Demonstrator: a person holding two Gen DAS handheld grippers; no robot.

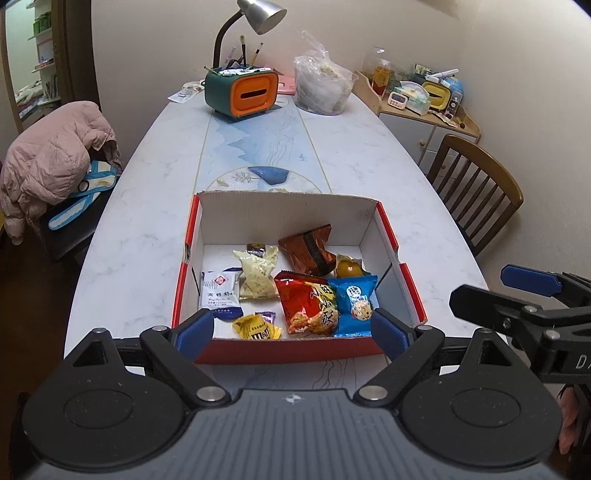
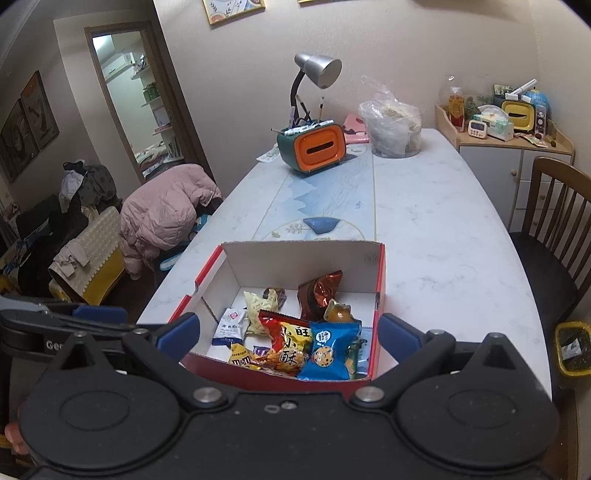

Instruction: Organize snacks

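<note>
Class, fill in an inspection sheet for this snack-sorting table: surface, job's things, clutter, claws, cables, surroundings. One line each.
Surface: marble-look table with a blue painted middle strip.
Job's things: open red box near the front edge, holding all the snacks seen: red bag, blue cookie pack, yellow M&M's pack, white packet and others.
Clutter: orange tissue holder, lamp and plastic bag at the far end.
Claws: left claw and right claw open, holding nothing, in front of the box.
Cables: nothing seen.
Surroundings: pink jacket on one chair, wooden chair, cluttered cabinet.
</note>
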